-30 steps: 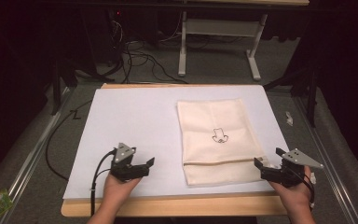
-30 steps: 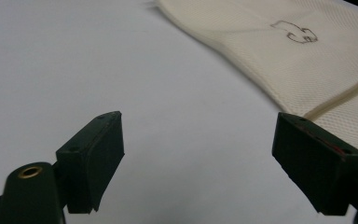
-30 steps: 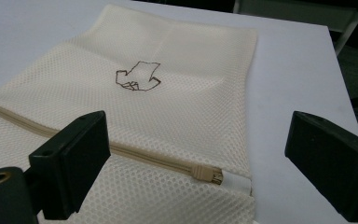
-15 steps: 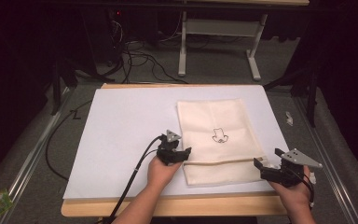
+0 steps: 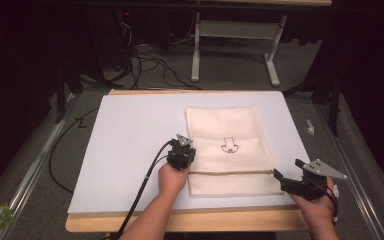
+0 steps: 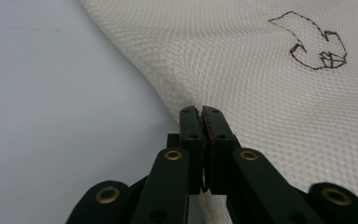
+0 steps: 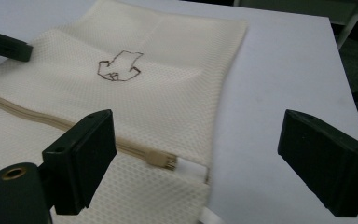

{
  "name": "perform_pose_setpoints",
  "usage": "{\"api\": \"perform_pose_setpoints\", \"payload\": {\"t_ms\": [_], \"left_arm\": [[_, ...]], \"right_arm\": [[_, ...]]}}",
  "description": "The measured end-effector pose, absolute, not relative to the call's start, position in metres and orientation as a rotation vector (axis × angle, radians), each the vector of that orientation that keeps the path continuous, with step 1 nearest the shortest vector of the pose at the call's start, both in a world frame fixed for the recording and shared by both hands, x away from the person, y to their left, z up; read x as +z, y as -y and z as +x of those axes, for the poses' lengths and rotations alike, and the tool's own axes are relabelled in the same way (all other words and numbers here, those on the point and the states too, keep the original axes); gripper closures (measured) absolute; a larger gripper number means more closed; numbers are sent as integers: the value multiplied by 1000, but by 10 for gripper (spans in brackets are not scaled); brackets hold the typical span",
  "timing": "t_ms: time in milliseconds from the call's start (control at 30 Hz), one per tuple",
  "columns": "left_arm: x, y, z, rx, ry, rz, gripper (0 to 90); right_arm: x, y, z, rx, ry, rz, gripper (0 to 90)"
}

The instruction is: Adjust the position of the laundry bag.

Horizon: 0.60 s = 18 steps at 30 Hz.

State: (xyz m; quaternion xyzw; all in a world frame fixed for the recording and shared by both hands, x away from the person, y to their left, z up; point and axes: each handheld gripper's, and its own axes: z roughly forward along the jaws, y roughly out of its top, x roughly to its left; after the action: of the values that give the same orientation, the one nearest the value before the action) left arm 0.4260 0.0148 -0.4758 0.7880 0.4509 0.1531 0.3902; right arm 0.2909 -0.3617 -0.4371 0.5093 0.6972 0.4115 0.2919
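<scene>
Cream mesh laundry bag (image 5: 227, 150) lies flat on the white sheet (image 5: 130, 145) covering the table, toward three o'clock of centre, with a small embroidered outline (image 5: 228, 145) near its middle and a zipper (image 5: 230, 172) running across its near part from nine to three o'clock.

Left gripper (image 5: 180, 155) sits at the bag's nine o'clock edge, where the zipper line begins. In the left gripper view its jaws are pressed together right at the mesh border (image 6: 186, 100); whether fabric is caught between them I cannot tell. Right gripper (image 5: 292, 184) hovers just off the bag's corner at about four o'clock, jaws wide apart, facing the zipper's end (image 7: 161, 161).

My reading is that the bag is being set up for opening: one side gets pinned while the other goes for the zipper. The next move likely calls for the right gripper to advance toward ten o'clock and close on the zipper's end piece.

Room is generous at nine o'clock, where the sheet is bare. At three o'clock the bag lies near the sheet's edge, and at six o'clock the table's wooden rim (image 5: 190, 221) is close.
</scene>
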Motion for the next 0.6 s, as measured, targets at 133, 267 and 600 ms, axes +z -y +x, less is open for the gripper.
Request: {"api": "perform_pose_setpoints", "payload": {"t_ms": [133,267,600], "left_arm": [[-475,-37,427,418,-1174,1997,883],[-476,-67,431,443,-1199,2008,874],[-475,-100,421,465,-1209,1991,735]], "right_arm": [[-438,362,291,1103,-1858,1361,142],[-438,360,292,1105,-1869,1350,154],[-442,356,293,1112,-1894,1358,168]]}}
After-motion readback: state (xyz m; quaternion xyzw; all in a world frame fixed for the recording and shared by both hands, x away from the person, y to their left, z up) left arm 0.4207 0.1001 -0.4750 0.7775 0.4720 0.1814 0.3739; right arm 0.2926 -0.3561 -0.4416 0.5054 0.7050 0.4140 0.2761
